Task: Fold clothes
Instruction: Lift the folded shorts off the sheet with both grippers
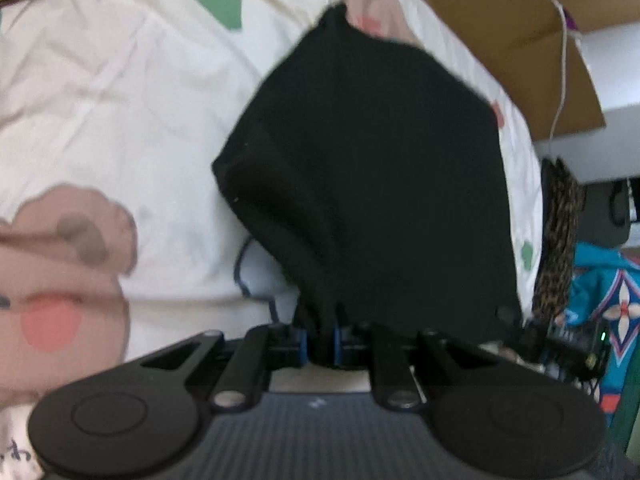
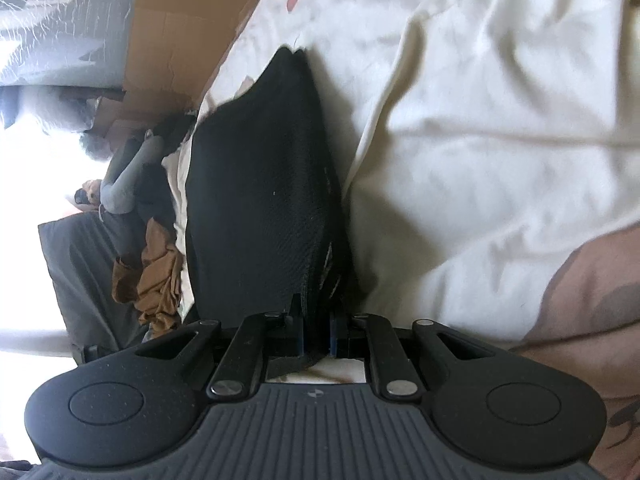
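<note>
This is a lived-in bedroom in a home. The work surface is a bed spread with a cream quilt [image 1: 120,92] printed with cartoon bears and green patches. Flattened cardboard [image 1: 500,32] leans beside it, a white charging cable [image 1: 562,64] hangs down, and loose clothes [image 2: 156,276] are piled at the bedside.

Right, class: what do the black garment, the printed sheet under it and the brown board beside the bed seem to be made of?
Black garment: probably knitted or woven fabric, matt; a fine ribbed texture shows and it drapes in soft folds.
Printed sheet: likely cotton-type cloth, matt cream with printed shapes; it creases softly.
Brown board: looks like cardboard, dull and flat, with straight fold lines.
</note>
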The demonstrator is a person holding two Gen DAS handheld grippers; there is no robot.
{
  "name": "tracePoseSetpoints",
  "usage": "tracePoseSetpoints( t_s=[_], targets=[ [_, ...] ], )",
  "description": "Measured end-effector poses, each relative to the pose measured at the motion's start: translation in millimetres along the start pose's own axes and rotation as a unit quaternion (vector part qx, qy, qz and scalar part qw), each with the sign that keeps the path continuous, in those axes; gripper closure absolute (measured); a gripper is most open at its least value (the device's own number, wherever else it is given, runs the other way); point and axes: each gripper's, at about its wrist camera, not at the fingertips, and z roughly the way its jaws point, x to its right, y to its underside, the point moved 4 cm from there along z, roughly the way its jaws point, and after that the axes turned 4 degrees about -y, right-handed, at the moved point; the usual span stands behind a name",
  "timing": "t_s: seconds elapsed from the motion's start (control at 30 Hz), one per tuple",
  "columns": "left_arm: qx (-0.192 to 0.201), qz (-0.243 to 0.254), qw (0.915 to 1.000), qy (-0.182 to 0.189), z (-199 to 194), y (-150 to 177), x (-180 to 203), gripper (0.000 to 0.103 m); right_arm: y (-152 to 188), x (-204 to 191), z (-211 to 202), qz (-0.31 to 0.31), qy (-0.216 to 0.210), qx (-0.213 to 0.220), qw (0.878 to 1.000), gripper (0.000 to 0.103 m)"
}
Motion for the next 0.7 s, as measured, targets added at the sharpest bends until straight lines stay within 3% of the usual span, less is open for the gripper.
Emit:
tracePoseSetpoints(
  t_s=[0.33,0.53,0.7],
  targets=[
    [-0.087,0.049,0.9945,0.033,25,24,47,0.091,-38,-12,-26,-0.033,0.023,0.064,0.997,0.094],
    [-0.112,0.072,0.9900,0.046,41,29,69,0.091,-54,-17,-33,-0.048,0.029,0.078,0.995,0.094],
    [-0.133,0.108,0.9833,0.061,78,29,104,0.091,-75,-27,-37,-0.063,0.035,0.095,0.993,0.094]
  ],
)
